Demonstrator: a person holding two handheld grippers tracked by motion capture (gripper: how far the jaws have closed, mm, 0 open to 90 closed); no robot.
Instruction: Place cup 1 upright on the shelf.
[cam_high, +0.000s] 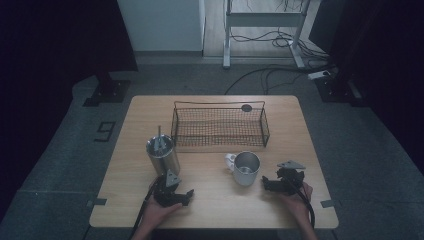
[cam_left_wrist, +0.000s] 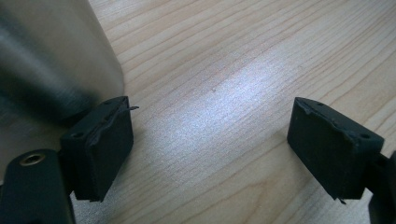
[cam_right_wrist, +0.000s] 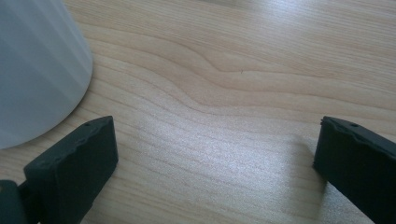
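Observation:
A steel tumbler (cam_high: 162, 155) with a thin rod standing in it sits on the left of the wooden table (cam_high: 215, 205). To its right is a white mug (cam_high: 246, 168) with its handle turned left. My left gripper (cam_high: 176, 196) rests low in front of the tumbler, held in a hand. In the left gripper view its jaws (cam_left_wrist: 208, 112) stand open over bare wood, the tumbler (cam_left_wrist: 51, 56) just beyond the left pad. My right gripper (cam_high: 270, 184) sits to the right of the mug. It is open (cam_right_wrist: 215, 126) with nothing between the pads, the mug (cam_right_wrist: 37, 70) at the left.
A wire basket (cam_high: 220, 125) with nothing in it stands across the back middle of the table. A small dark disc (cam_high: 246, 107) lies behind it. Cables and a desk frame (cam_high: 262, 20) are on the floor beyond the table.

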